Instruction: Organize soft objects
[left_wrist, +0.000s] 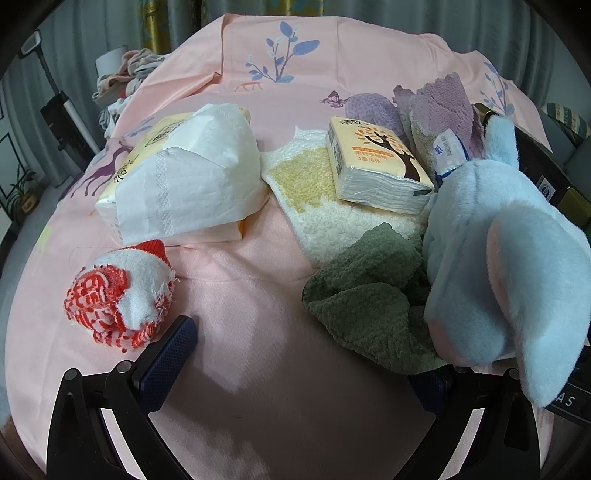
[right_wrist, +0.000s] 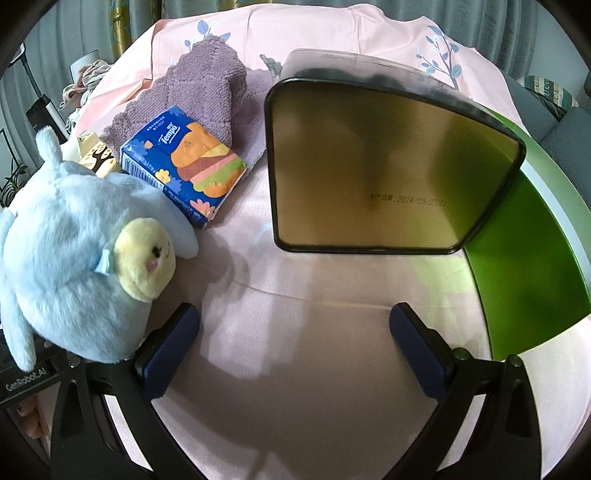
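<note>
1. The left tool (left_wrist: 295, 363) stood wide, its jaws apart over bare pink sheet (left_wrist: 258, 302) and gripping nothing; its right finger was partly hidden behind the plush toy (left_wrist: 509, 273).
2. In the left view, a red and white cloth ball (left_wrist: 118, 299) lay at 10 o'clock from that tool, just beside the left finger.
3. A large tissue pack (left_wrist: 184, 181) with a loose white sheet over it sat at 11 o'clock.
4. A small orange tissue pack (left_wrist: 376, 162) rested on a cream and yellow towel (left_wrist: 314, 192) at 1 o'clock, with a purple towel (left_wrist: 443, 107) behind it.
5. A green cloth (left_wrist: 369, 291) lay crumpled at 2 o'clock, touching the blue plush toy.
6. The right tool (right_wrist: 295, 350) was also wide and empty.
7. In the right view, the plush toy lay at 9 o'clock, a blue tissue pack (right_wrist: 184, 166) at 11 o'clock against the purple towel, and an empty dark tin (right_wrist: 369, 166) at 1 o'clock.
</note>
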